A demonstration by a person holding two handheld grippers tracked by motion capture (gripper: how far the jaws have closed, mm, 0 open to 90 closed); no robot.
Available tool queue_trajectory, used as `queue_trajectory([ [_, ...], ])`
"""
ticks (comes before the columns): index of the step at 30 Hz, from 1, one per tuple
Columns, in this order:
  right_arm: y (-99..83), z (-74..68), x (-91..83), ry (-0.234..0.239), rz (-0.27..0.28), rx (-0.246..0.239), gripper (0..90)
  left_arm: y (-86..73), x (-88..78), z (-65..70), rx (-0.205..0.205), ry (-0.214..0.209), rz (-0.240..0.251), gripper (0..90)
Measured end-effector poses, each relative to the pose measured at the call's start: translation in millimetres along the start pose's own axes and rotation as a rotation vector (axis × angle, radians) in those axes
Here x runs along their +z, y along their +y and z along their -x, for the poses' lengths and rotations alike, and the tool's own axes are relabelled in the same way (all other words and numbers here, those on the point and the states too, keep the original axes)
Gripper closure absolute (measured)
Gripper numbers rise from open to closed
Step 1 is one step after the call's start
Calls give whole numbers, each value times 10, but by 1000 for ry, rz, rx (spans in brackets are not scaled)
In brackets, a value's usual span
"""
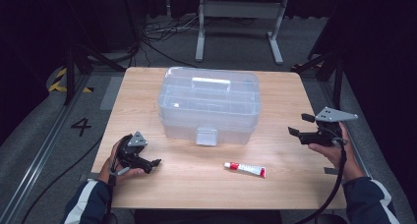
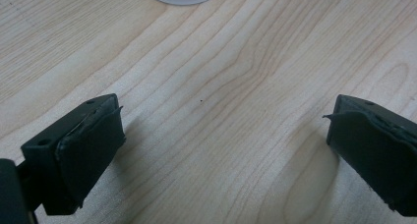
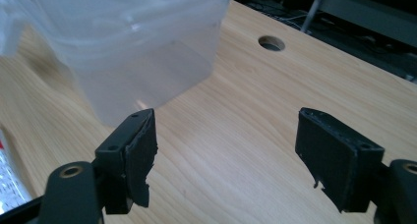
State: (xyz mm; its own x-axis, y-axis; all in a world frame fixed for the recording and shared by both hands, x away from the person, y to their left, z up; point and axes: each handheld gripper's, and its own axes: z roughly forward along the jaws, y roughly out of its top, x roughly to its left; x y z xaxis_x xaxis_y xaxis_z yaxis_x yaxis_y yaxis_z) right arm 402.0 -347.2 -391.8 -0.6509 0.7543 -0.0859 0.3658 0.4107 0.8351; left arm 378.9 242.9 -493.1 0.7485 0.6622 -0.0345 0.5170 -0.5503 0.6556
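Observation:
A clear plastic storage box (image 1: pixel 209 105) with a white handle and a front latch stands closed in the middle of the wooden table (image 1: pixel 275 150). A small white tube with a red cap (image 1: pixel 245 169) lies in front of it, toward the right. My left gripper (image 1: pixel 151 165) rests low over the table's front left, open, with bare wood between its jaws (image 2: pixel 221 135). My right gripper (image 1: pixel 300 126) hovers at the right edge, pointing at the box, open and holding nothing (image 3: pixel 226 150). The box's corner (image 3: pixel 147 62) fills the right gripper view's upper left.
A round cable hole (image 3: pixel 271 42) is cut into the table beyond the box. A metal stand (image 1: pixel 239 17) and loose cables lie on the floor behind the table. Dark frames flank both sides.

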Motion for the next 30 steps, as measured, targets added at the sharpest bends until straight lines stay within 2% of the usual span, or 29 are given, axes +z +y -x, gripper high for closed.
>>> queue_trajectory([
  [2,95,-12,21,-2,9,-14,241,-4,-6,-2,-2,6,-1,10],
  [6,316,-40,52,42,26,-27,240,-6,-10,-5,-1,8,-3,11],
  [13,673,-99,149,53,46,-52,250,-7,-8,-10,-14,13,0,11],
  [17,867,-200,227,48,48,-94,269,-7,-9,-9,-13,15,0,11],
  [20,979,-289,282,61,56,-113,274,-2,-7,5,-24,25,-2,11],
  [23,1066,-371,345,78,57,-125,293,-3,-5,17,-34,32,-1,11],
  [28,1175,-483,432,78,46,-155,316,-4,-5,20,-37,34,0,11],
  [29,1258,-562,472,81,53,-183,319,-4,-5,20,-37,34,0,11],
  [30,1288,-586,488,90,54,-185,319,-4,-6,20,-37,34,0,11],
])
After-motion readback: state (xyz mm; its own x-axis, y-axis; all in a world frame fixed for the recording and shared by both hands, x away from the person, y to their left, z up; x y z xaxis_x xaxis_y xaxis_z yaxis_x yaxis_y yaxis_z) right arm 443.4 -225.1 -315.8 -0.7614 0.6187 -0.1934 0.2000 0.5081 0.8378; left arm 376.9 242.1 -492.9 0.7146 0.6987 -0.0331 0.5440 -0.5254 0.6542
